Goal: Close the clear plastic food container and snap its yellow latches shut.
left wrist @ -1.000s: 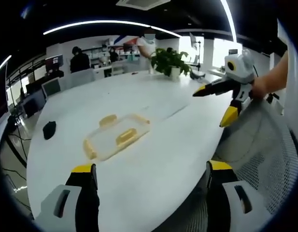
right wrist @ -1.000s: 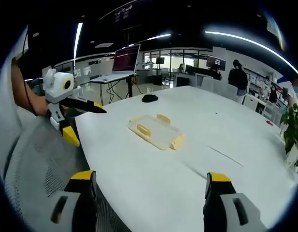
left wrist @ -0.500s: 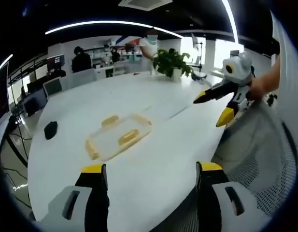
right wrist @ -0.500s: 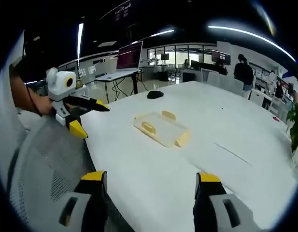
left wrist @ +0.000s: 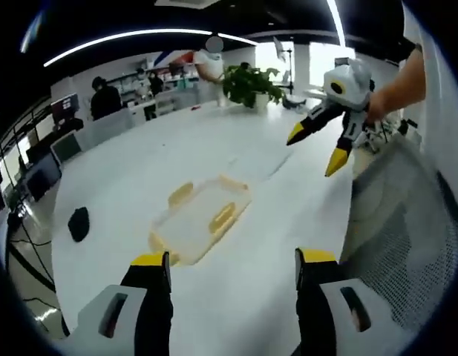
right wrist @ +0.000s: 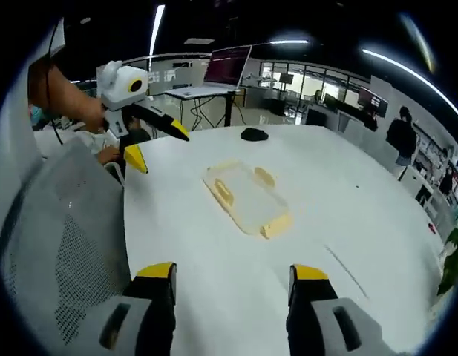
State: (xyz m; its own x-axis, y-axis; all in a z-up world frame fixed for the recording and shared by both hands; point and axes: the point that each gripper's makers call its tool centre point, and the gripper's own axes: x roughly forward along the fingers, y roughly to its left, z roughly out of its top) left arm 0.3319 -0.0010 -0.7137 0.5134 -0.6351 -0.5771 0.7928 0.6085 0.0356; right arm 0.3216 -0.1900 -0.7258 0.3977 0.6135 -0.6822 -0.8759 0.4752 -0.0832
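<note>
The clear plastic food container lies flat on the white worktop, its lid resting on it, with yellow latches at its sides and ends. In the left gripper view the left claw hangs above the near edge of the worktop with its yellow-tipped jaws spread wide and nothing between them; the container lies just beyond the tips and slightly to the left, apart from them. The right claw comes in from the upper right of that view, held by a hand, its two pointed jaws spread and well apart from the container. In the right gripper view the right claw likewise has its jaws spread and holds nothing, the container lying ahead of it near mid-worktop. The left claw shows at the upper left there, jaws parted over the worktop's left edge. A black object lies on the far left, a potted plant at the far end, and a mesh chair back stands near the left.
</note>
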